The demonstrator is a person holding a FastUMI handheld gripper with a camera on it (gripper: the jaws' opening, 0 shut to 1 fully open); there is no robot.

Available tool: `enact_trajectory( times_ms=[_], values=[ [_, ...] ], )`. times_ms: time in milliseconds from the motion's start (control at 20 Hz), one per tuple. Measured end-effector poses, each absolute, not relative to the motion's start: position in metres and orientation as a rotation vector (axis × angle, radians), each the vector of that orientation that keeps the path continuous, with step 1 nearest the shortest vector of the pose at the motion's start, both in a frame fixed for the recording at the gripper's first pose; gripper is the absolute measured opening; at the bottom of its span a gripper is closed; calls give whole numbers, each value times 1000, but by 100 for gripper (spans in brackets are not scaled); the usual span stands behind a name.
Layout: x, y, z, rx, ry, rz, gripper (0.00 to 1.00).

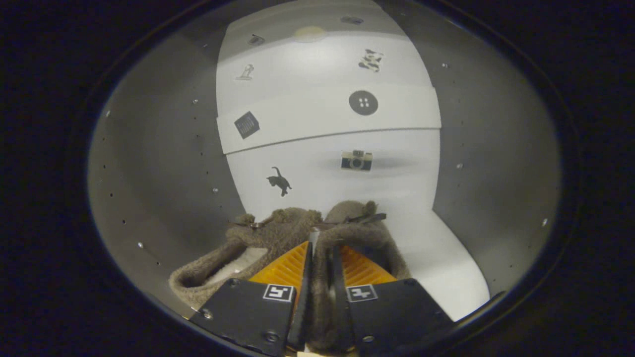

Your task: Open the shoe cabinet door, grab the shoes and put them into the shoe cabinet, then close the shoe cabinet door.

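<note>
slippers' [278,238] heels cut off, gripper [321,258] covering them

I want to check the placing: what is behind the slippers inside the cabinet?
Behind the slippers, held by the shut gripper, stands the white back panel with stickers. Its lowest strip is covered by them.

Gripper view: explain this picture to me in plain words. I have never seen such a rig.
This comes from a fisheye camera riding on a hand-held two-finger tool, looking forward along its fingers. The fingers are closed on the fuzzy brown fabric slippers, pinching the adjoining edges of the pair between them. The slippers appear to rest on the white shelf floor inside the grey-walled shoe cabinet. Beyond them stands a white back panel with small stickers: a black cat, a camera, a round button.
</note>
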State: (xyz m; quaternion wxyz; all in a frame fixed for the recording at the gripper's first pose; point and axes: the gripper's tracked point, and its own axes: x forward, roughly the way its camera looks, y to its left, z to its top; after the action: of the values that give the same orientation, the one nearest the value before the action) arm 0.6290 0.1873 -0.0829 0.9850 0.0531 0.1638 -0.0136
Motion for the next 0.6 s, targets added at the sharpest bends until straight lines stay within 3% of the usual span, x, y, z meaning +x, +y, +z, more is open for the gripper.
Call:
enact_trajectory(
  times_ms=[150, 250, 400, 600],
  values=[
    [604, 193, -73, 104, 340, -51, 48],
    [589, 191, -59, 81, 308, -94, 50],
    [551, 204, -38, 47, 266, -86, 76],
    [483, 229, -13, 16, 211, -26, 87]
  ],
)
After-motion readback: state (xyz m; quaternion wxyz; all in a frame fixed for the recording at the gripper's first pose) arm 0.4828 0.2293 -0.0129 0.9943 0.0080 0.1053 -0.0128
